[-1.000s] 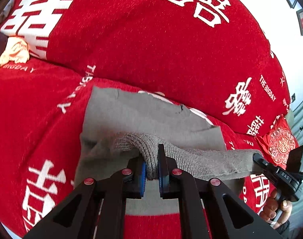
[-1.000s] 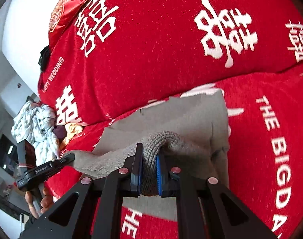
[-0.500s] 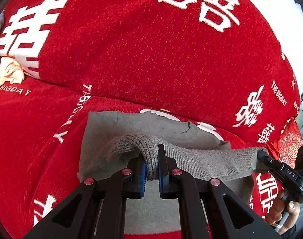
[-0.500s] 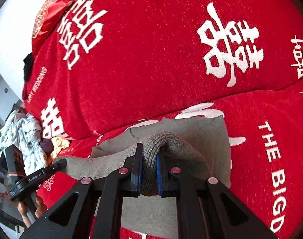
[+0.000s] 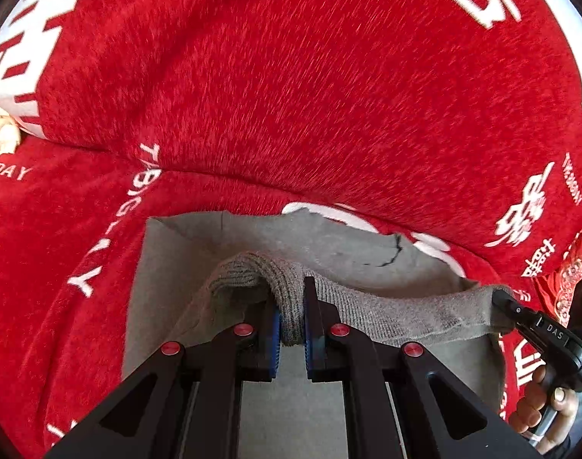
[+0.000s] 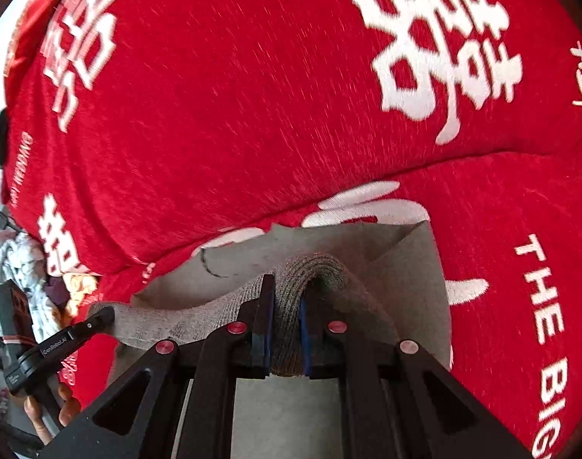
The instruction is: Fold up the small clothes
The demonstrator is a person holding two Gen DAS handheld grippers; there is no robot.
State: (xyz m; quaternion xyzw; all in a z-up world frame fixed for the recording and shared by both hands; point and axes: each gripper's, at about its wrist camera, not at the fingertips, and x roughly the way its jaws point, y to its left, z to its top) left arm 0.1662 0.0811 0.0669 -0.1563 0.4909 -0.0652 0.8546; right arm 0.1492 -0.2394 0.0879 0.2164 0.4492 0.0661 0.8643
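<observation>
A small grey garment [image 5: 329,244] lies flat on the red sofa seat, its far edge close to the backrest. My left gripper [image 5: 291,306] is shut on the ribbed hem, which is lifted and carried over the flat part. At the right of the left wrist view, the right gripper [image 5: 496,297] clamps the other end of that hem, so the band hangs stretched between the two. In the right wrist view, my right gripper [image 6: 287,306] is shut on the bunched ribbed hem above the garment [image 6: 405,267]. The left gripper [image 6: 104,315] grips the hem's end at the left.
The red sofa cover [image 5: 291,95] with white characters rises as a backrest just beyond the garment. A cream cloth [image 5: 0,134] lies far left. A pile of other clothes [image 6: 11,267] sits at the sofa's end. A red embroidered cushion [image 5: 562,287] is at the right.
Both grippers have moved toward the backrest and lower, carrying the ribbed hem over the flat grey garment. Less of the flat part shows beyond the hem. Both grips are unchanged.
</observation>
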